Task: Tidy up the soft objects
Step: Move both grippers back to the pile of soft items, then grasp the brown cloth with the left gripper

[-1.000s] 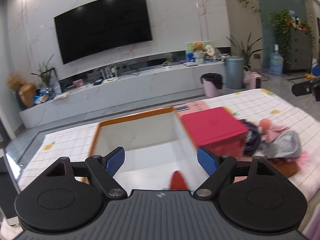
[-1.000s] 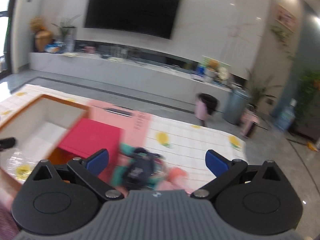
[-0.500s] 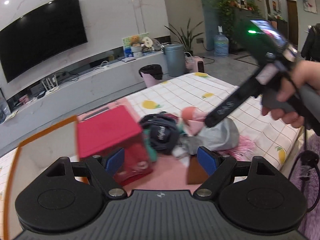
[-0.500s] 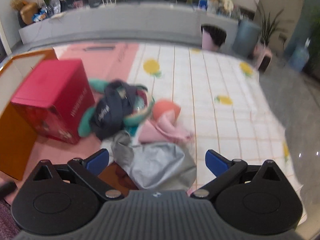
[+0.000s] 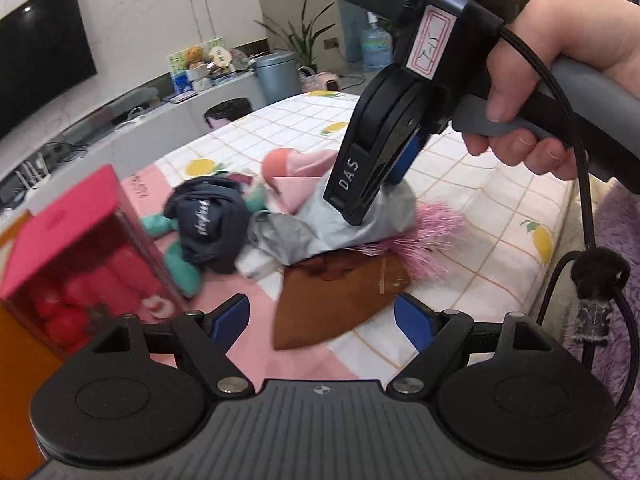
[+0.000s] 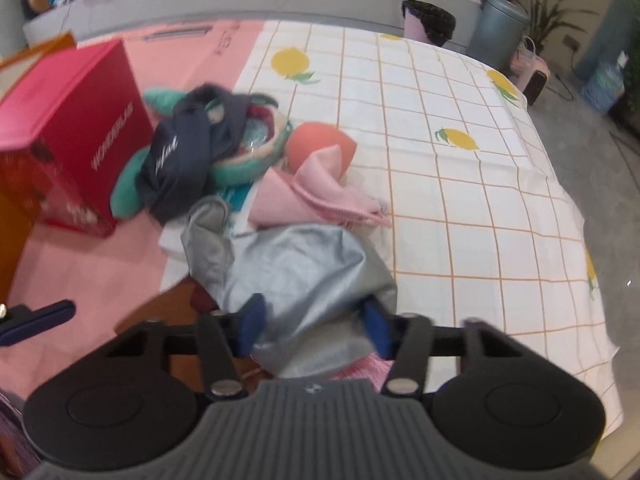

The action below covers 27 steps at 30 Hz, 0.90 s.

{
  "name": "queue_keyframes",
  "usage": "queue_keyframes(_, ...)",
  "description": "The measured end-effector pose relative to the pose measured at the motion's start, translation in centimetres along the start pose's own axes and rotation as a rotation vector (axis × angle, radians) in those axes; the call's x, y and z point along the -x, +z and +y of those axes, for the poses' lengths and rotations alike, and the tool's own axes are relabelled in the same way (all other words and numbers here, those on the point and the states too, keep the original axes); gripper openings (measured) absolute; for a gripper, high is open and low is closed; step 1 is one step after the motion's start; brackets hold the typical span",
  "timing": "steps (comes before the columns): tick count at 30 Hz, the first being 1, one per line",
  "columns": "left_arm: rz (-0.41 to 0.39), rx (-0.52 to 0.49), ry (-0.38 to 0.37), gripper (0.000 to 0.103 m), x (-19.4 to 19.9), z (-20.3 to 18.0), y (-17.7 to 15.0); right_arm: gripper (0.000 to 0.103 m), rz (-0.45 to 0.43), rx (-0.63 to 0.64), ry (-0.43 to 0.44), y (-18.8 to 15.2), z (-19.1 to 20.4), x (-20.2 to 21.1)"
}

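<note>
**A:** Fingers first: the right gripper has its blue fingers on either side of the crumpled silver-grey cloth and they're closing on it right now. The fabric is bunched between them, but I wouldn't call it a firm pinch yet. The left gripper hangs with its fingers wide apart, nothing between them, above the brown cloth.

**B:** Where's the pile sitting?

**A:** On the checked lemon-print cover of the table, towards its near edge, where the white cover meets the pink mat. The silver cloth lies on top of the brown one and a pink fringed thing, touching the folded pink cloth. The navy cap and the teal plush are just beside the red box.

**B:** Tips for the grab?

**A:** I'd say finish closing on a thick fold, not a thin edge, so the slippery fabric doesn't slide out. Then lift straight up and watch that the fringe underneath doesn't drag along.
</note>
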<state>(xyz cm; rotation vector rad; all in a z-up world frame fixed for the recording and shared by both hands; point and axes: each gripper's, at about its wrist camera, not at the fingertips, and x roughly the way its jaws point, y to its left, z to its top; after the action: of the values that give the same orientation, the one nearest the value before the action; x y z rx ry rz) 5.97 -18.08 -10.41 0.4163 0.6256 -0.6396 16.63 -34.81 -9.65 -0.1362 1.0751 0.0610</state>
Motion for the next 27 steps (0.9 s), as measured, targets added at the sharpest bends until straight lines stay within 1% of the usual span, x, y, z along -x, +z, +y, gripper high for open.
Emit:
queue_keyframes(1,-0.009,0.006,-0.011,0.096,-0.1,0.0,-0.2,0.038,0.001,0.007,-0.007,-0.2,0.0,0.0)
queue_keyframes(2,-0.022,0.014,-0.016,0.096,-0.1,0.0,-0.3,0.032,0.001,0.009,-0.014,-0.3,0.0,0.1)
queue_keyframes(3,-0.042,0.027,-0.017,0.096,0.0,-0.1,-0.4,0.02,-0.004,0.003,-0.021,-0.3,-0.2,0.2)
queue_keyframes(4,-0.07,0.042,-0.016,0.096,0.2,-0.1,-0.5,0.013,-0.011,-0.013,-0.028,-0.4,-0.5,0.4)
queue_keyframes(6,-0.121,0.075,-0.021,0.096,0.4,-0.2,-0.9,0.012,-0.023,-0.038,-0.059,-0.4,-1.2,0.8)
queue_keyframes(7,-0.126,0.089,-0.03,0.096,0.3,-0.3,-1.0,0.01,-0.029,-0.042,-0.081,-0.6,-1.5,1.0)
queue_keyframes(9,-0.113,0.11,-0.044,0.096,0.1,-0.6,-0.9,0.009,-0.037,-0.052,-0.139,-0.8,-2.1,1.3)
queue_keyframes(11,-0.099,0.118,-0.037,0.096,-0.3,-1.0,-0.9,0.005,-0.049,-0.077,-0.179,-1.1,-2.9,1.6)
queue_keyframes(13,-0.088,0.103,-0.018,0.096,-1.1,-1.2,-0.9,0.001,-0.075,-0.127,-0.201,-1.2,-4.0,2.3)
queue_keyframes(16,-0.079,0.06,0.001,0.097,-1.8,-1.7,-1.1,0.001,-0.123,-0.186,-0.24,-1.3,-5.3,3.6)
queue_keyframes(18,-0.085,0.052,-0.007,0.097,-2.0,-1.9,-1.3,0.001,-0.132,-0.194,-0.25,-1.5,-5.6,3.9)
queue_keyframes(20,-0.073,0.04,-0.016,0.097,-2.4,-2.0,-1.3,0.001,-0.123,-0.184,-0.251,-1.7,-5.5,3.8)
queue_keyframes(21,-0.064,0.031,-0.01,0.097,-2.6,-2.0,-1.3,0.001,-0.12,-0.177,-0.251,-1.7,-5.4,3.6)
queue_keyframes(24,-0.044,0.004,0.041,0.097,-3.2,-2.2,-1.5,0.001,-0.122,-0.173,-0.238,-1.6,-5.2,3.6)
queue_keyframes(27,-0.044,-0.014,0.05,0.097,-3.4,-2.3,-1.2,0.001,-0.126,-0.171,-0.225,-1.6,-5.0,3.6)
